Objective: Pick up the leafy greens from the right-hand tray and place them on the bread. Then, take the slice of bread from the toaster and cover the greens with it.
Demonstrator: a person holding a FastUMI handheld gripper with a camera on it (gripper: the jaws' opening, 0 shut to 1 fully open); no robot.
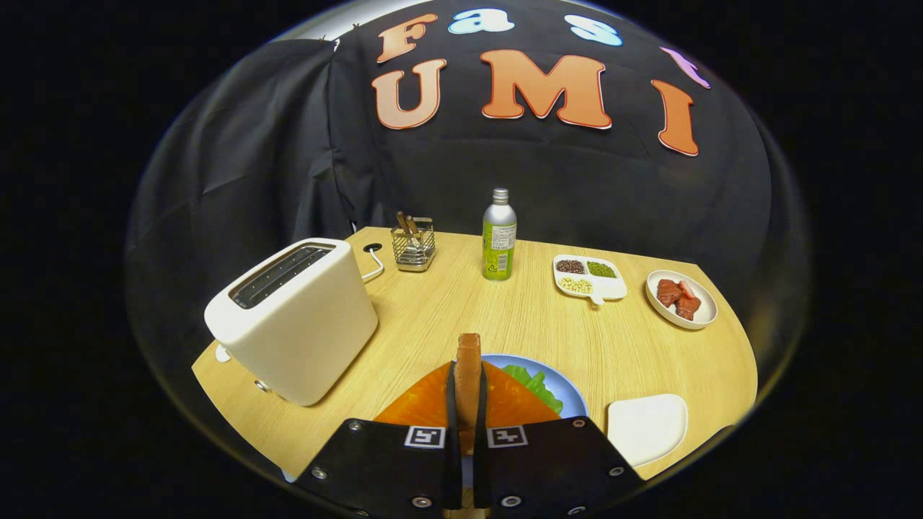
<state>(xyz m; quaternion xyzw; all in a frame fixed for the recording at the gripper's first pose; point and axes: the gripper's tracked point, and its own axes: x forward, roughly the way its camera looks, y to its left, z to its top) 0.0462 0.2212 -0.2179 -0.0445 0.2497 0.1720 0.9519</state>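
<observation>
My gripper (467,393) is shut on a slice of bread (469,353), which stands upright and edge-on between the two fingers. Right below it sits a blue plate (571,398) carrying a flat orange-brown slice (425,404). Leafy greens (535,383) lie on that slice, showing just right of the fingers. The held slice hangs above the plate and hides the plate's middle. The white toaster (292,317) stands to the left of the fingers, with dark slots on top. A white tray (647,427) with nothing on it lies right of the plate.
Beyond the fingers stand a green-labelled metal bottle (499,241) and a wire basket (414,244). Further right are a white divided dish of beans (588,277) and a small plate of red meat pieces (681,298). The round wooden table (519,317) ends close behind them.
</observation>
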